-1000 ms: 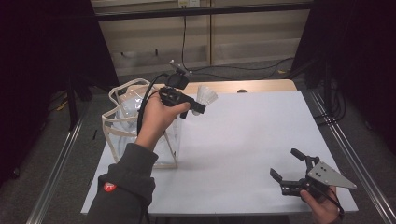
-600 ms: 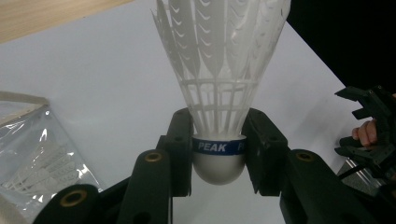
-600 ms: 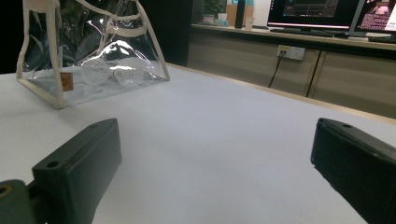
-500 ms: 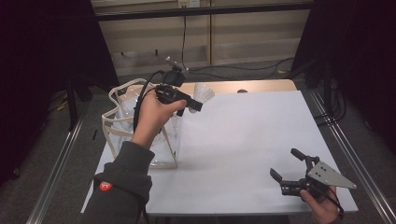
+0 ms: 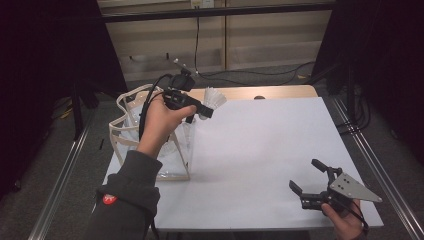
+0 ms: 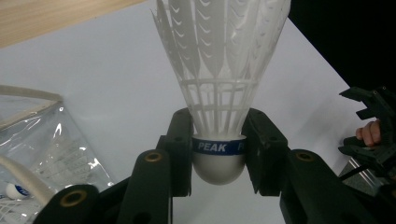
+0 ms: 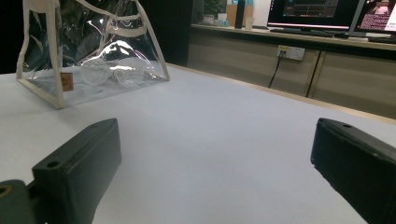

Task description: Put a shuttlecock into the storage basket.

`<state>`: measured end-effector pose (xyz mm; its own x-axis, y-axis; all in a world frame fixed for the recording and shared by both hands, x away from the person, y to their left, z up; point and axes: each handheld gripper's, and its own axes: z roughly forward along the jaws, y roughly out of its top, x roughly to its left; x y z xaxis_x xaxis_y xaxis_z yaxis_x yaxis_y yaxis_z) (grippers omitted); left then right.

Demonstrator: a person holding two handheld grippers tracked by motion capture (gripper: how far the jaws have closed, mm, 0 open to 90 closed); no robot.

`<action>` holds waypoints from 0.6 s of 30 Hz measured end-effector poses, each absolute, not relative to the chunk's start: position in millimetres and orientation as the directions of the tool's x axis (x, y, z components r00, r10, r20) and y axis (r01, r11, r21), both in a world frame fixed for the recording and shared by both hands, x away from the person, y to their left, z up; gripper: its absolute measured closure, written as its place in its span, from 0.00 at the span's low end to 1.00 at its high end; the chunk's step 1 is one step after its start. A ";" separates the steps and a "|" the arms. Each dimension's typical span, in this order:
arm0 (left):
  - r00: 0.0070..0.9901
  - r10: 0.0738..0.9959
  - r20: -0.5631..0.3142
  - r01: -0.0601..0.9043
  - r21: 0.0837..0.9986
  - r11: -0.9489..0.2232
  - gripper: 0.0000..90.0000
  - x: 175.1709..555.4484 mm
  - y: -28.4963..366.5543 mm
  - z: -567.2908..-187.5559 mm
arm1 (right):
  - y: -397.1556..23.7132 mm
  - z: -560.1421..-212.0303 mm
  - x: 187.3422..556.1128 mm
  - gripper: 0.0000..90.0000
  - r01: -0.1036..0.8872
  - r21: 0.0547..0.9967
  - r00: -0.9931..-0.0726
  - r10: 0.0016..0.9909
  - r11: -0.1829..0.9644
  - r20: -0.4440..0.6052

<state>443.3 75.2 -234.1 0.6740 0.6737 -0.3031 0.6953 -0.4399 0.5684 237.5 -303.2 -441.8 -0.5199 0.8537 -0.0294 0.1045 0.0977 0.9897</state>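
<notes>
Your left gripper [image 6: 218, 154] clamps shuttlecock [image 6: 219, 84] above desk's [image 5: 270, 150] far-left corner | clear bag [image 5: 150, 145] beside | right gripper [image 5: 312, 182] released, near-right corner

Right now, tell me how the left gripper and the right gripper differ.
The left gripper is shut on a white shuttlecock, clamping its cork base; the right gripper holds nothing, its jaws wide apart. The left gripper is raised beside the clear bag at the table's far left; the right gripper sits low at the near right corner of the white table. Both are black, two-jawed and hand-held.
</notes>
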 end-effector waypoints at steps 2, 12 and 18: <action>0.673 0.676 -0.300 0.695 0.569 -0.439 0.73 443.1 76.5 -233.4 | -303.2 -441.9 237.6 0.02 0.103 0.990 -0.521 0.853 0.096 -0.029; 0.672 0.680 -0.291 0.691 0.576 -0.437 0.73 442.7 83.7 -228.0 | -303.0 -441.9 237.7 0.02 0.102 0.990 -0.522 0.853 0.096 -0.029; 0.669 0.683 -0.293 0.693 0.578 -0.431 0.73 442.7 86.9 -226.4 | -303.1 -441.8 237.8 0.02 0.100 0.990 -0.523 0.852 0.099 -0.033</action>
